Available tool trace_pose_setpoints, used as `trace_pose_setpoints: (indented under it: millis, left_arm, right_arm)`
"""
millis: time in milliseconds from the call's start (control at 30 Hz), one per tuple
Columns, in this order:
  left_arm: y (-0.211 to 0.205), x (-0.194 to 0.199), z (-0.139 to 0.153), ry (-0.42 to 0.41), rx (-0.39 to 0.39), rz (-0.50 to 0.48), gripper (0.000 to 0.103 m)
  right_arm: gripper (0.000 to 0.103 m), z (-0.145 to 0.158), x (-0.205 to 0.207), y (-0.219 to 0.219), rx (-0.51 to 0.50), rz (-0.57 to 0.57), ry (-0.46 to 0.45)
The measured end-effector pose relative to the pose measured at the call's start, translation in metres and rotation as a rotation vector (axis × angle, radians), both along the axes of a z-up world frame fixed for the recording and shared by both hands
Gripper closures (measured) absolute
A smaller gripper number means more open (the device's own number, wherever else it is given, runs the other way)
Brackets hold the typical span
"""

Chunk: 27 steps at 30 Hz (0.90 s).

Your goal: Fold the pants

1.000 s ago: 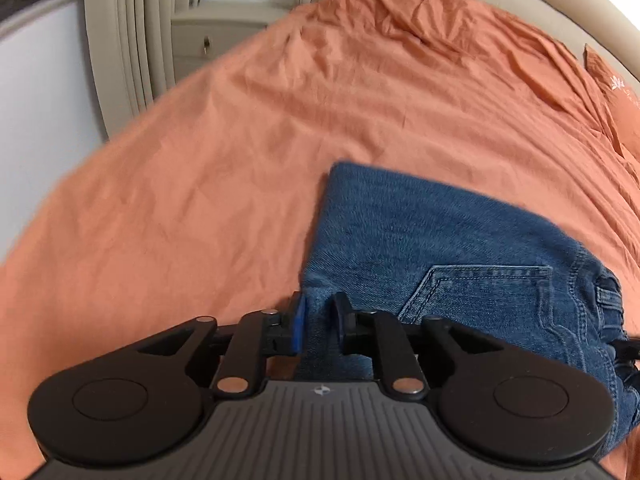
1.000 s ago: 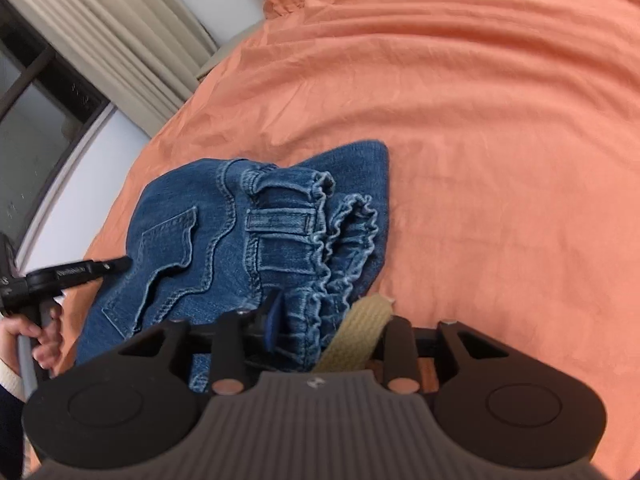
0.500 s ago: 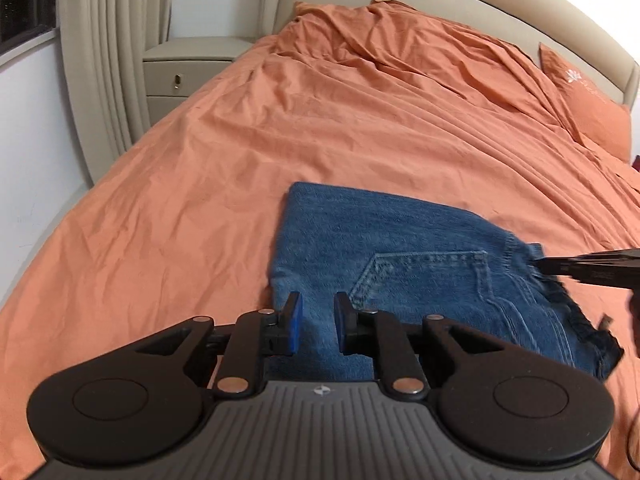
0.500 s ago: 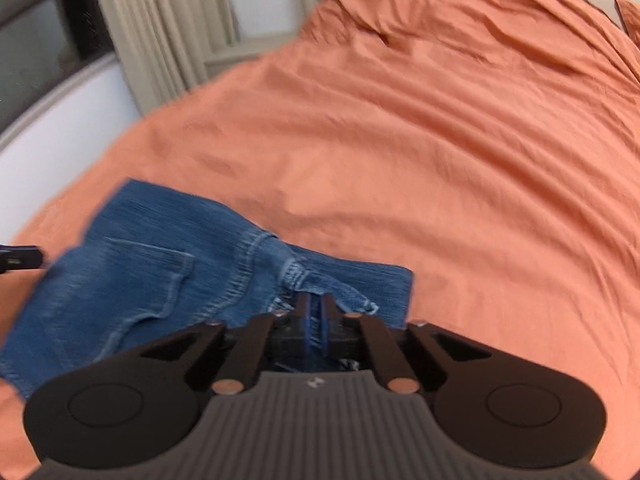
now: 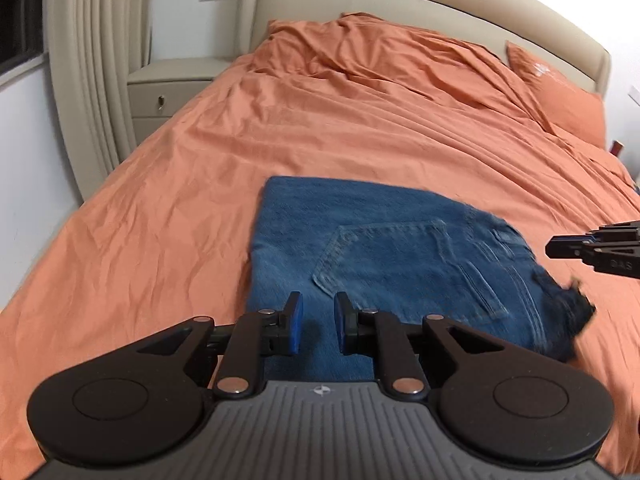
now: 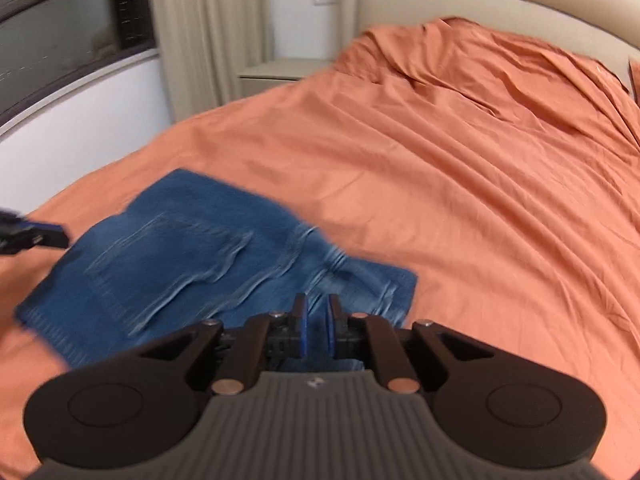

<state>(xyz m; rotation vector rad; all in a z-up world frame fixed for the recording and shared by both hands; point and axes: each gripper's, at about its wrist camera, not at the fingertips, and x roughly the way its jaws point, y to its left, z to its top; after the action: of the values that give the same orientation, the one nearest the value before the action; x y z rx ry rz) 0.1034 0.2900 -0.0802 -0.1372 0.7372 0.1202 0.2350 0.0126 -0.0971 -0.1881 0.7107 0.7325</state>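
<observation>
While the folded jeans (image 5: 384, 264) lie flat on the orange sheet (image 5: 360, 136) near its front edge, pocket side up, both grippers hang above them holding nothing. Left gripper (image 5: 318, 328): jaws a narrow gap apart, denim seen through it. Right gripper (image 6: 315, 326): jaws have just been opening from fully closed, now a slit, empty. Nightstand (image 5: 172, 88) sits beside the bed.
</observation>
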Motion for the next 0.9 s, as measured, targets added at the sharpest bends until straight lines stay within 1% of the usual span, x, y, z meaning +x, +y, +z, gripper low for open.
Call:
trace_pose_setpoints:
  millis: [67,100,233,333,500,600,700,767,800,833,867,900]
  left_arm:
    - [-0.006,-0.006,-0.006,0.013,0.03,-0.003,0.085]
    - [-0.008,-0.008,-0.011,0.028,0.032,-0.005,0.085]
    - [-0.011,-0.016,-0.034,0.089,0.065,-0.001,0.085]
    - [-0.007,-0.017,-0.05,0.134,0.072,0.008,0.087]
    - [-0.001,-0.013,-0.068,0.175,0.035,0.025,0.09]
    - [-0.002,-0.007,-0.066,0.201,0.037,0.038,0.091]
    - [-0.006,-0.007,-0.053,0.207,0.049,0.05,0.091]
    - [-0.012,-0.012,-0.035,0.175,0.062,0.057,0.089]
    - [-0.016,-0.017,-0.024,0.141,0.068,0.058,0.088]
    - [-0.02,-0.023,-0.013,0.103,0.071,0.056,0.088]
    - [-0.025,-0.03,0.001,0.064,0.071,0.048,0.088]
    - [-0.031,-0.037,0.017,0.026,0.074,0.042,0.088]
  right_arm:
    - [0.095,-0.004,-0.022,-0.008,-0.003,0.01,-0.021]
    - [0.094,-0.007,-0.029,-0.008,-0.008,0.01,-0.023]
    - [0.094,-0.028,-0.051,-0.015,-0.03,-0.013,-0.014]
    - [0.094,-0.045,-0.052,-0.018,-0.023,-0.032,0.023]
    - [0.094,-0.064,-0.044,-0.012,-0.035,-0.049,0.061]
    - [0.094,-0.067,-0.041,-0.008,-0.057,-0.042,0.06]
    - [0.094,-0.059,-0.032,-0.005,-0.078,-0.039,0.103]
    - [0.093,-0.047,-0.026,-0.004,-0.086,-0.047,0.144]
    - [0.092,-0.038,-0.025,-0.004,-0.085,-0.048,0.148]
    - [0.084,-0.028,-0.026,-0.005,-0.083,-0.048,0.139]
    - [0.063,-0.016,-0.028,-0.007,-0.078,-0.046,0.118]
    - [0.056,-0.002,-0.033,-0.011,-0.061,-0.042,0.096]
